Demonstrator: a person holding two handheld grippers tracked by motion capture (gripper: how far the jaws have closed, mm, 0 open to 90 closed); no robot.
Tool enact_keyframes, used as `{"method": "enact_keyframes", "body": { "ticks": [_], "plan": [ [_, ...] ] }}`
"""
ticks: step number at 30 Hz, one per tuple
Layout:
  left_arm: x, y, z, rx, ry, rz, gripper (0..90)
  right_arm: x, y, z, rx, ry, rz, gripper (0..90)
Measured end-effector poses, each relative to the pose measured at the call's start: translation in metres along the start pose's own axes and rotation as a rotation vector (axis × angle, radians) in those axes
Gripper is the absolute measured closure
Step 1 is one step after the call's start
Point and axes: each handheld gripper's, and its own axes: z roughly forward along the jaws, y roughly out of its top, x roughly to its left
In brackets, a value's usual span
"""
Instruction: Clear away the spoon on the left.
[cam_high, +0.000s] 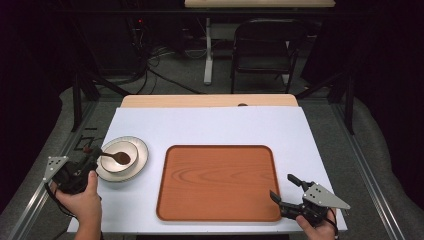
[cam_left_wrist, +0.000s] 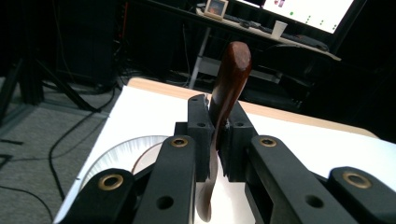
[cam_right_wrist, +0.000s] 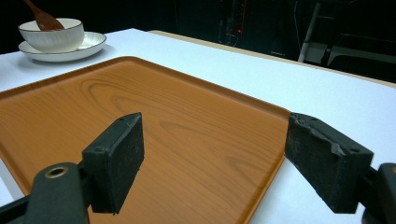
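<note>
Though blurred close-up, spoon (cam_left_wrist: 229, 88) tool-clamped (cam_left_wrist: 217, 135).

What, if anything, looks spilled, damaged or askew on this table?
Nothing stands out. The bowl sits upright on its saucer, the wooden tray lies flat and square on the white table, and no spill shows. The left gripper clamps the wooden spoon over the bowl; the right gripper is open beside the tray.
</note>
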Motion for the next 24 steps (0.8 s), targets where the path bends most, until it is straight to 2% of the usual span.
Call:
{"method": "enact_keyframes", "body": {
  "ticks": [12,24],
  "plan": [
    [-0.008,0.011,-0.017,-0.035,0.028,0.083,84.2,0.0,0.0,-0.001,-0.003,-0.002,0.002,19.3],
    [-0.016,0.019,-0.028,-0.053,-0.017,0.096,84.2,0.0,0.001,-0.001,-0.005,-0.001,0.002,19.3]
  ]
}}
